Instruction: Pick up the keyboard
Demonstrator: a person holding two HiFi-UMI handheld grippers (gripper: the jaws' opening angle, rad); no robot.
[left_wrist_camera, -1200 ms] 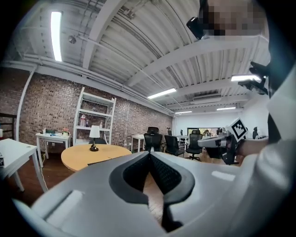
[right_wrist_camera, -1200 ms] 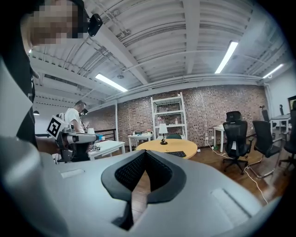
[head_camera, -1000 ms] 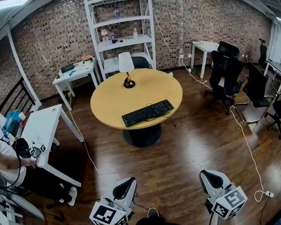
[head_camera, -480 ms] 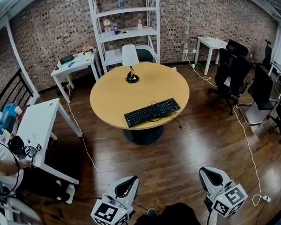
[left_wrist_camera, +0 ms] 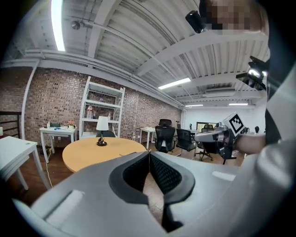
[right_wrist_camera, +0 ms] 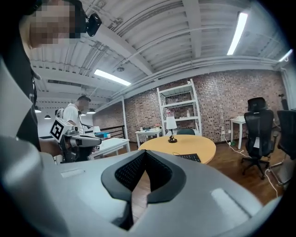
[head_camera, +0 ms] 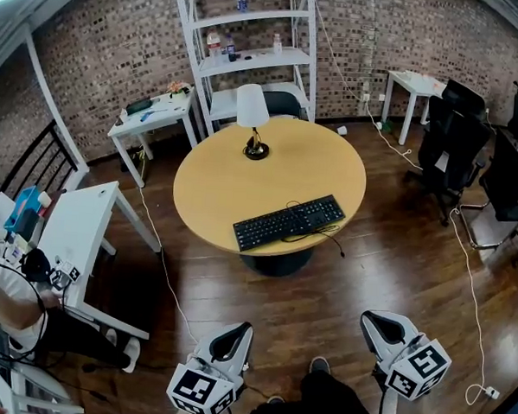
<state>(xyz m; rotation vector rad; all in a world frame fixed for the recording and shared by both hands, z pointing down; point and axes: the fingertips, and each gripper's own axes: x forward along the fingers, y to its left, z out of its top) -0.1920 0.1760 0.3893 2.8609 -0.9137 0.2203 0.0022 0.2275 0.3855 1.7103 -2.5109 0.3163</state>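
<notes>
A black keyboard [head_camera: 289, 222] lies near the front edge of a round wooden table [head_camera: 217, 182], its cable looping off the right end. The keyboard [right_wrist_camera: 188, 158] also shows in the right gripper view. Both grippers hover low over the floor, well short of the table. My left gripper [head_camera: 240, 330] is shut and empty, its jaw tips touching [left_wrist_camera: 149, 152]. My right gripper [head_camera: 367, 319] is shut and empty too [right_wrist_camera: 145, 152]. The left gripper view shows the table [left_wrist_camera: 88, 154] but not the keyboard.
A white-shaded lamp [head_camera: 253, 117] stands at the table's far side. White shelves [head_camera: 250, 54] and a small desk [head_camera: 155, 118] line the brick wall. A white desk [head_camera: 71, 231] with a seated person [head_camera: 7, 297] is left. Black office chairs [head_camera: 457, 139] stand right. A cable [head_camera: 471, 291] trails across the floor.
The table and keyboard have come nearer and shifted right in the head view. Both grippers have moved forward toward the table, still shut.
</notes>
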